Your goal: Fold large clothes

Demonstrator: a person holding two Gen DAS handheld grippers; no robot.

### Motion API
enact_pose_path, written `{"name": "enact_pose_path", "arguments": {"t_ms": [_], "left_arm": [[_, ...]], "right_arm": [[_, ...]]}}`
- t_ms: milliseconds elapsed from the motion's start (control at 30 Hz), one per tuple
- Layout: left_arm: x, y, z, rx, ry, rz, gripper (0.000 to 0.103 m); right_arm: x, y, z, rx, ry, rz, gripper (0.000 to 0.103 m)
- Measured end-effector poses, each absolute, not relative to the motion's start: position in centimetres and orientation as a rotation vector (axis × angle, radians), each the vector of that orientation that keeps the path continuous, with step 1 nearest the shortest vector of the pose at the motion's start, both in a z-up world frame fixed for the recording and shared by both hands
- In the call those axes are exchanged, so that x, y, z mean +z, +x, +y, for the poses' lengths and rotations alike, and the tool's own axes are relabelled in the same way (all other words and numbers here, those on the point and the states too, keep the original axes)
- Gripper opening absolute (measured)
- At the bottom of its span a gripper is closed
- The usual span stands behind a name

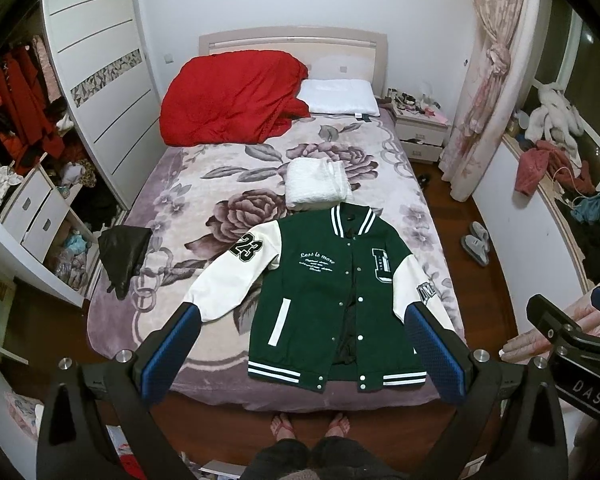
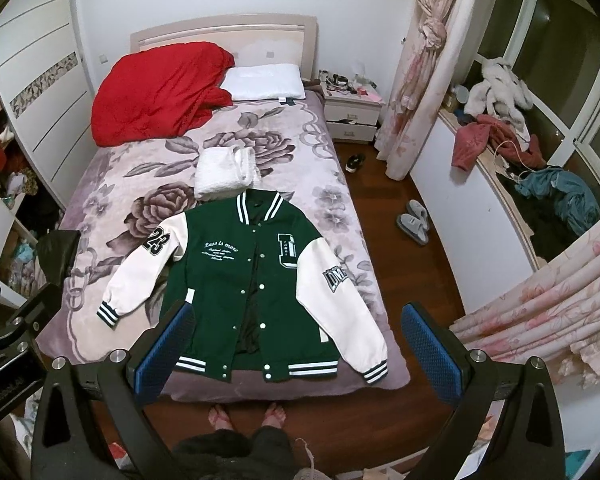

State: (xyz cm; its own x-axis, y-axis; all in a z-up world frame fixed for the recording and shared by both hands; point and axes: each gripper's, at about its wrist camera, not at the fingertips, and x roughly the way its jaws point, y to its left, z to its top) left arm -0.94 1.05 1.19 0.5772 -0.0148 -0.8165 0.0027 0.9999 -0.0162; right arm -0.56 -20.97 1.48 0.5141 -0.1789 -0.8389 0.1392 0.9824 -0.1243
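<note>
1. Left gripper: jaws wide, holding nothing, held high over the foot of the bed.
2. Right gripper: same, wide and empty.
3. Jacket: flat, face up, lower centre of frame, sleeves spread, hem at the bed's near edge.
4. Folded white item just above the collar; black garment at mid-left.

1. We see both hand-held grippers, left hand-held gripper and right hand-held gripper, held wide apart, above the bed's foot, touching nothing.
2. Jacket lies flat; bare bed to its left.
3. White folded bundle touches the collar, blocking past it.
4. Black garment hangs off the left bed edge.
5. Red quilt, pillow fill the head end.
</note>
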Motion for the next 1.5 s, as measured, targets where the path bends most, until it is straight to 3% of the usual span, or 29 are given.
{"name": "enact_pose_path", "arguments": {"t_ms": [1500], "left_arm": [[2.6, -0.9, 1.1, 0.011, -0.019, 0.939, 0.103]], "right_arm": [[3.5, 0.6, -19.2, -0.169, -0.051, 1.002, 0.103]]}}
